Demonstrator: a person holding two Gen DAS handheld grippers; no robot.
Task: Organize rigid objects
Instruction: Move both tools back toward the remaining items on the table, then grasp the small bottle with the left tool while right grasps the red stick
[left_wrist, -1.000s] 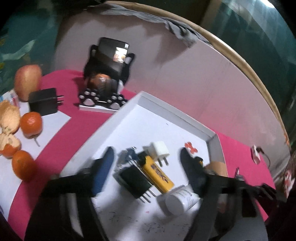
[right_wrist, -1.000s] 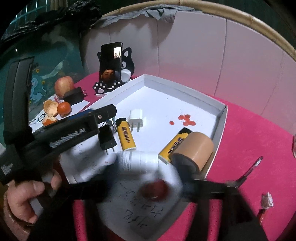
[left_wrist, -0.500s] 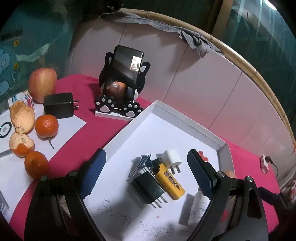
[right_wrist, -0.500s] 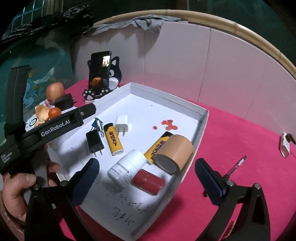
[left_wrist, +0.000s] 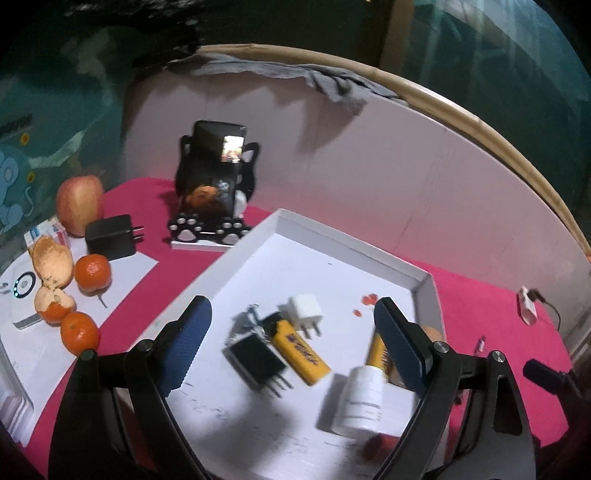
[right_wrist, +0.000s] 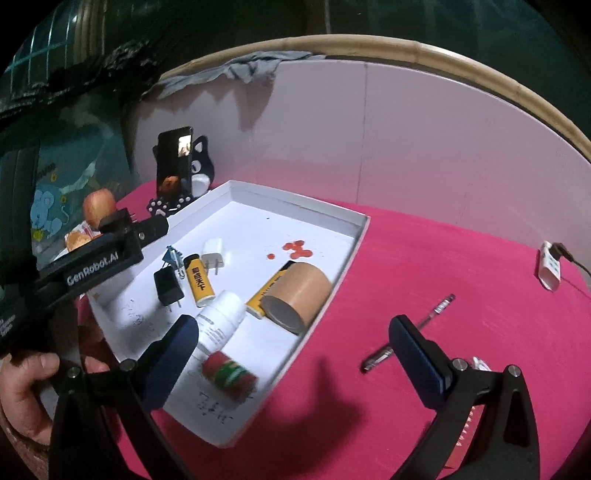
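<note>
The white tray (right_wrist: 334, 291) sits on the pink worktop (right_wrist: 461, 280), and it's full of small hard goods. A white bottle (right_wrist: 218, 323) lies on its side near the middle, a red cylinder (right_wrist: 229, 374) just beside its base, nearer the front rim. A tape roll (right_wrist: 297, 295) lies against the tray's right wall, touching a yellow box (right_wrist: 264, 297). Further back there's a yellow lighter (left_wrist: 301, 350), a black plug (left_wrist: 256, 362), a white plug (left_wrist: 306, 312) and a metal clip (left_wrist: 247, 321), all close together.

The left gripper (left_wrist: 291, 343) hangs over the tray, jaws well apart after just widening, nothing pressed between them. The right gripper (right_wrist: 291, 341) hovers at the tray's front right edge, jaws spread wide too, just opened further, gripping nothing; its left finger (right_wrist: 173, 354) is in front of the bottle.

Outside the tray, a pen (right_wrist: 410, 330) lies on the cloth. Off to the left are an apple (left_wrist: 79, 205), tangerines (left_wrist: 92, 271), a black charger (left_wrist: 110, 236) and a phone (left_wrist: 216, 173) on a cat-shaped stand (left_wrist: 207, 230).
</note>
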